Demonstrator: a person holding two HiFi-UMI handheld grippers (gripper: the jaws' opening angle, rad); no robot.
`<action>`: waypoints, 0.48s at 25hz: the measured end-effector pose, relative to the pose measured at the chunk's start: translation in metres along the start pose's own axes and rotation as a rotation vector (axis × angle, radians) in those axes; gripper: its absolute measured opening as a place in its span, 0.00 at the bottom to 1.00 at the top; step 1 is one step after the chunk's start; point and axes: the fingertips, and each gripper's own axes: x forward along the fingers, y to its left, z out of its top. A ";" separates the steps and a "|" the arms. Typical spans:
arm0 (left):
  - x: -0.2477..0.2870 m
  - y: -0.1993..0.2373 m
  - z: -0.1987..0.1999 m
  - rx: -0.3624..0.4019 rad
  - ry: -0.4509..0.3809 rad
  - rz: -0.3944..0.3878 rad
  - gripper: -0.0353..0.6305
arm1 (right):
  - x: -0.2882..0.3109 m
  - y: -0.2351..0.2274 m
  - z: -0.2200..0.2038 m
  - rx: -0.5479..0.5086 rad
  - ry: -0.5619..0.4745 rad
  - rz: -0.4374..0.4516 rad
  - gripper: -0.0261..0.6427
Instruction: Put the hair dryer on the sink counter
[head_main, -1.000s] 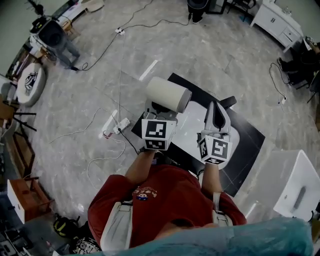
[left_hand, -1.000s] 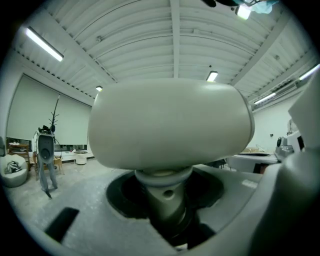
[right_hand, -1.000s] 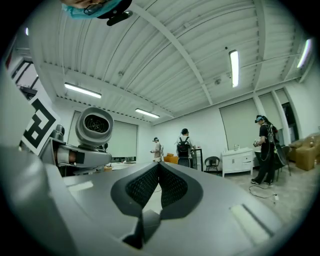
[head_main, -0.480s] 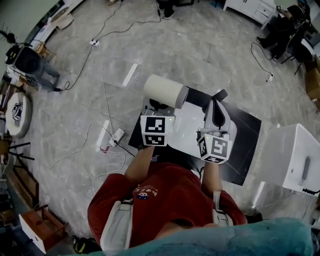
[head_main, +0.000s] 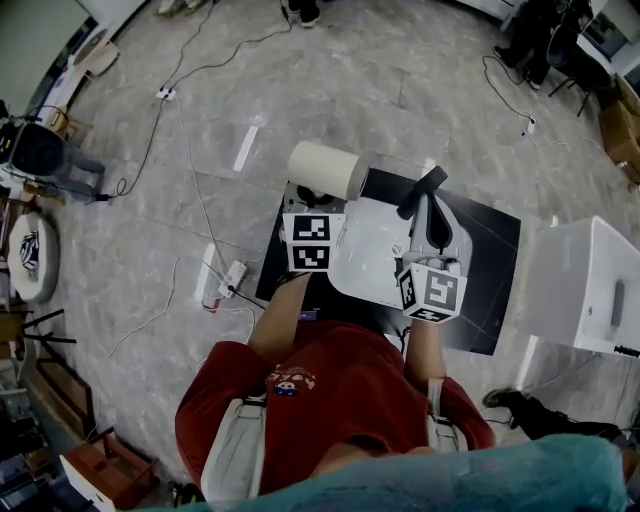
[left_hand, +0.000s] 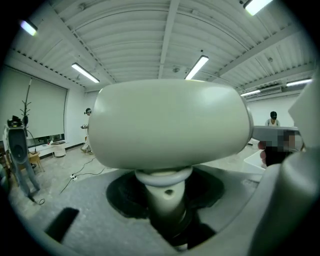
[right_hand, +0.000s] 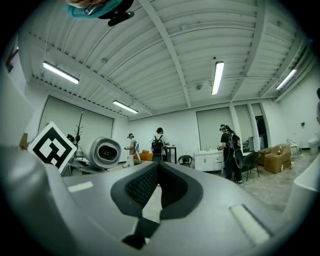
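The hair dryer (head_main: 322, 170) is cream-coloured, with a thick barrel and a slim handle. My left gripper (head_main: 312, 203) is shut on that handle, so the barrel lies crosswise above the jaws. Its barrel (left_hand: 170, 125) fills the left gripper view, with the handle (left_hand: 165, 200) between the two jaws. My right gripper (head_main: 428, 200) stays to the right of it, jaws together and nothing in them. The right gripper view shows its tips (right_hand: 159, 167) meeting, and the dryer's open end (right_hand: 104, 152) at the left. The white sink counter (head_main: 585, 285) stands at the right edge, apart from both grippers.
Below the grippers a white panel (head_main: 370, 265) lies on a black mat (head_main: 490, 275). Cables and a power strip (head_main: 228, 275) trail over the grey floor at the left. Someone's shoe (head_main: 500, 397) shows at the lower right. Other people stand far across the room (right_hand: 230, 150).
The floor has slid past under me and the white sink counter has come further into view at the right. Both grippers kept their grip and spacing; the dryer sits a little higher in the picture.
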 end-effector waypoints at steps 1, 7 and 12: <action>0.005 0.001 -0.004 -0.001 0.013 -0.003 0.33 | 0.001 -0.001 -0.002 0.000 0.003 -0.004 0.04; 0.038 0.013 -0.040 0.008 0.122 -0.003 0.33 | 0.009 -0.005 -0.010 0.001 0.024 -0.016 0.04; 0.059 0.017 -0.069 0.005 0.218 -0.019 0.33 | 0.012 -0.011 -0.018 0.019 0.036 -0.032 0.04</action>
